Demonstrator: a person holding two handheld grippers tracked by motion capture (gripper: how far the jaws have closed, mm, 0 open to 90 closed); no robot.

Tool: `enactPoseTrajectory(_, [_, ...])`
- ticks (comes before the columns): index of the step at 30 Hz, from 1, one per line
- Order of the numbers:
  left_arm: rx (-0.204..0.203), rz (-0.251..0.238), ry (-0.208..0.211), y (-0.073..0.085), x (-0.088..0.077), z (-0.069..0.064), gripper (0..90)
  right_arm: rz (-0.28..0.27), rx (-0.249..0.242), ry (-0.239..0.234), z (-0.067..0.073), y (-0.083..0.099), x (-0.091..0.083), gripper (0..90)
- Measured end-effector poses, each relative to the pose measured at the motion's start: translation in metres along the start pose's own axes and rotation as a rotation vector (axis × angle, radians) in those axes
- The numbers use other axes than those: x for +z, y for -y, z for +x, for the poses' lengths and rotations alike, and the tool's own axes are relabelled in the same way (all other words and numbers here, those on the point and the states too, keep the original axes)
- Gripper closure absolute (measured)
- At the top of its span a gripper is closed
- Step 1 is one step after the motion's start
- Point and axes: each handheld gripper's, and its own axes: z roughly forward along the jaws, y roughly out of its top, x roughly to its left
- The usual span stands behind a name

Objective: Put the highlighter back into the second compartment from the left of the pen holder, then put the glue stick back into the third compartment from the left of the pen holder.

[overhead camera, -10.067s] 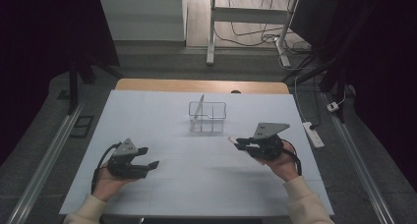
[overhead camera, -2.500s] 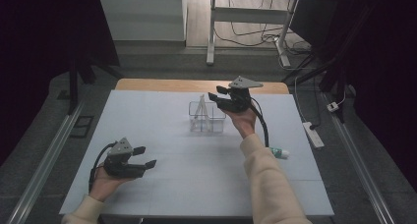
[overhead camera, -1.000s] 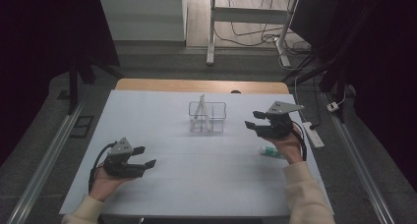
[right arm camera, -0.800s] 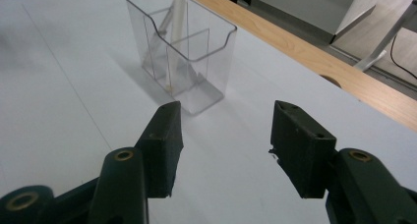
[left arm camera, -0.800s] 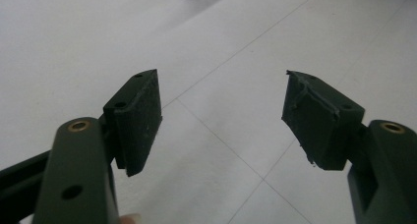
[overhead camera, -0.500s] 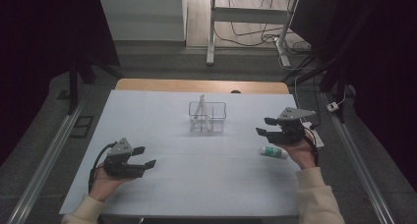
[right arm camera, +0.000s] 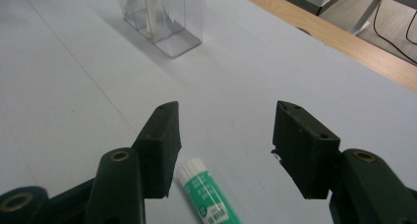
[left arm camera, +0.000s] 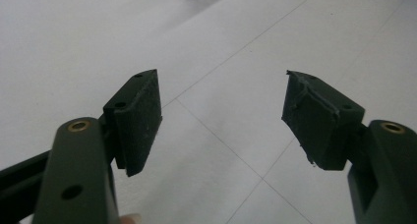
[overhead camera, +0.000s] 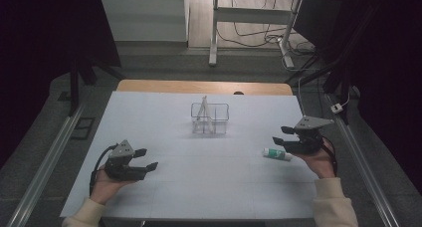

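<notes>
A glue stick with a white cap and a green label lies flat on the white table at the right. My right gripper hovers just over it, jaws open and pointing left. In the right gripper view the glue stick lies low between the jaws of the right gripper, close to the left one, and neither pad touches it. My left gripper rests open at the near left with nothing between its jaws, as the left gripper also appears in its own view.
A clear two-compartment container stands at the table's middle back, with a thin stick leaning inside; the same container is ahead of the right gripper. The wooden table edge runs along the back. Metal rails flank the table.
My right gripper has moved from beside the container to the right and nearer, and now hangs over the glue stick. The left gripper has stayed put.
</notes>
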Motion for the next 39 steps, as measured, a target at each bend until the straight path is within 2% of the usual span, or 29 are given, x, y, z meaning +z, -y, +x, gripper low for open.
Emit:
enactPoseTrajectory(17, [0.005, 0.005, -0.002, 0.000, 0.001, 0.000, 31.0, 0.104, -0.021, 0.007, -0.011, 0.015, -0.003, 40.4])
enactPoseTrajectory(23, [0.006, 0.006, -0.005, 0.000, 0.001, -0.001, 31.0, 0.179, -0.081, -0.002, -0.012, 0.019, 0.000, 39.8])
enactPoseTrajectory(39, [0.003, 0.003, -0.005, 0.000, 0.000, 0.000, 31.0, 0.265, -0.078, -0.013, -0.017, 0.027, 0.008, 37.8])
